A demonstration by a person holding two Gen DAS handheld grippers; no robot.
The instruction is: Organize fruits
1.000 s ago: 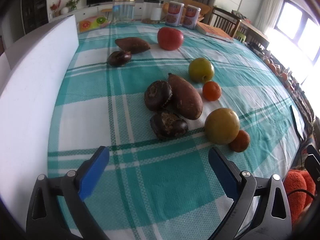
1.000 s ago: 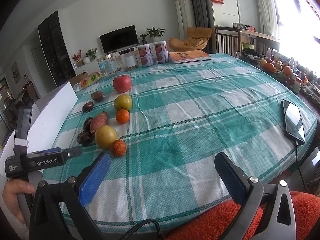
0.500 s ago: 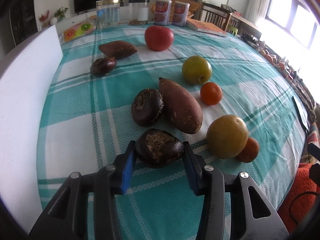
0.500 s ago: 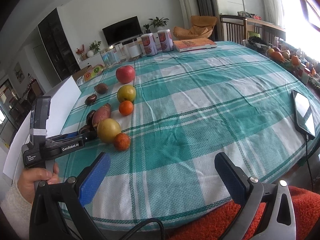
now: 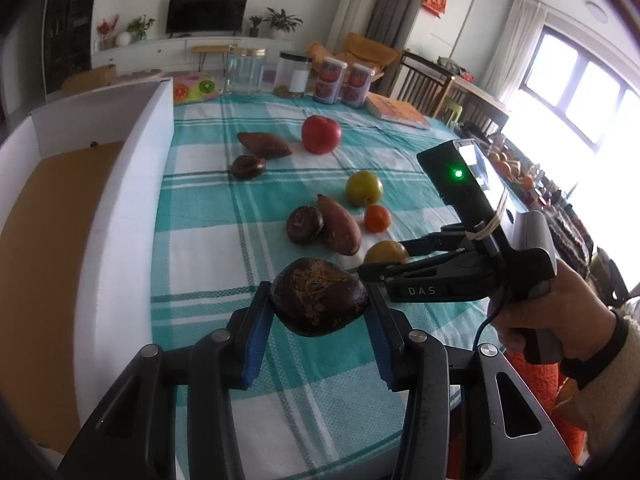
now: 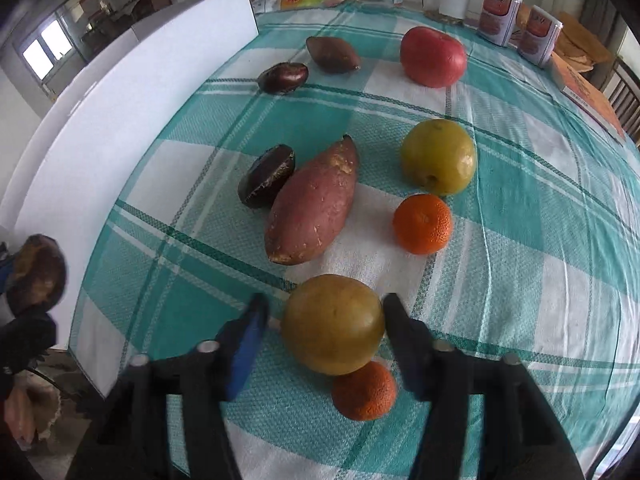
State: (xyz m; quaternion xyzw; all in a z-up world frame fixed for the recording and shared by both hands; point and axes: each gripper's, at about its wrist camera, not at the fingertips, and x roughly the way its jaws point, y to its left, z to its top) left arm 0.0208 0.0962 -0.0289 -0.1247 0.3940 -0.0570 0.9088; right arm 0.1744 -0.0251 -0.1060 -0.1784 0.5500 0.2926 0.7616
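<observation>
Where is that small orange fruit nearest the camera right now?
In the right wrist view, the small orange fruit sits on the checked tablecloth low in the middle, tucked against the yellow-green fruit between the right hand-held gripper fingers.

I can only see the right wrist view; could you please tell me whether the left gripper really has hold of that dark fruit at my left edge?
Observer: Yes. The left gripper has the dark fruit clamped between both blue pads, held above the tablecloth.
Operator: Thank you. Is there anything inside the white box beside it?
Observer: The white box shows only a bare brown floor in the part I can see, with no fruit on it.
Operator: And is my unit powered?
Observer: A green light glows on the body of the right gripper.
</observation>
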